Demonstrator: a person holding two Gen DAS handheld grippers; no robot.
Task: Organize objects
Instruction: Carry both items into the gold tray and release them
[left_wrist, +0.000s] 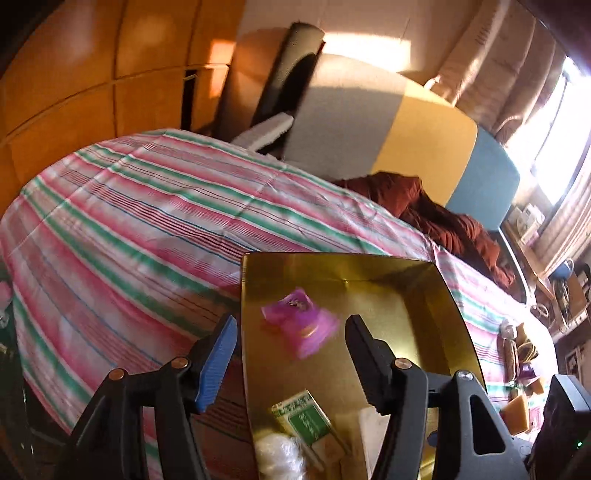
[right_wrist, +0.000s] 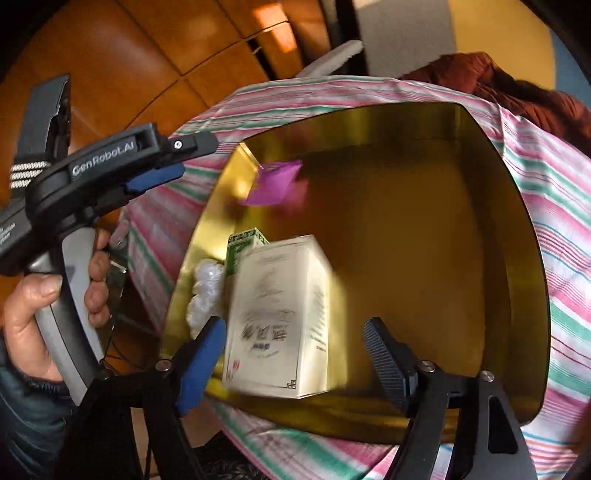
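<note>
Two tools spread wide, gold tray (right_wrist: 461, 229) half bare

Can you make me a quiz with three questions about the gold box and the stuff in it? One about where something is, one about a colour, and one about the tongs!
1. Where is the white carton?
A. inside the gold box
B. on the striped cloth
C. on the floor

2. What colour is the small packet in the box?
A. blue
B. purple-pink
C. black

3. What are the right tongs doing?
A. squeezing the carton
B. holding the packet
C. open, holding nothing

Answers:
1. A, the carton stands within the box's gold walls.
2. B, it looks purple-pink in both views.
3. C, the jaws are spread apart with nothing between them.
</note>
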